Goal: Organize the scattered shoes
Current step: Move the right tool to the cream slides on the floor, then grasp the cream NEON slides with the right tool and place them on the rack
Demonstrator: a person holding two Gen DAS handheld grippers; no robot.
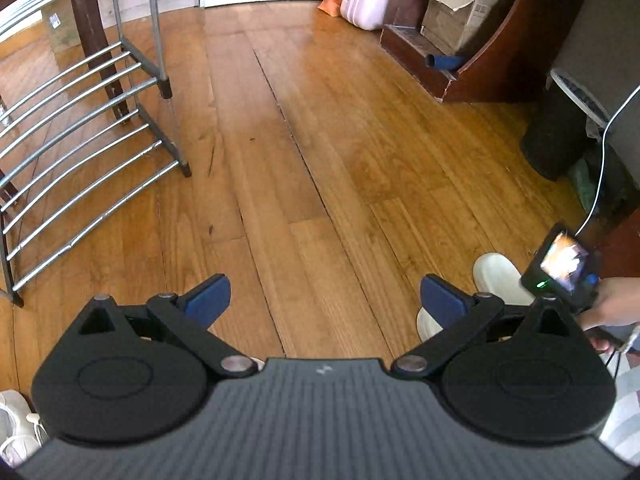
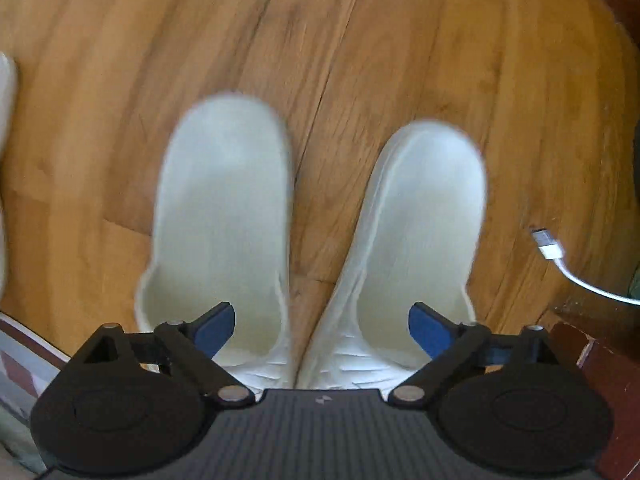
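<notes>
Two white slippers (image 2: pixel 224 216) — one white sneaker (image 1: pixel 16 428), one shoe rack (image 1: pixel 80 128).

Both of your views are bright with soft daylight; on the left wrist view a pale sheen of glare lies across the wooden floor (image 1: pixel 304 128) toward the far wall, and shadows are faint. Your fisheye lenses bend the floorboards and the metal rack (image 1: pixel 76 152) into curves, with dark corners. On the right wrist view the white slippers (image 2: pixel 224 216) are smeared by motion blur.
</notes>
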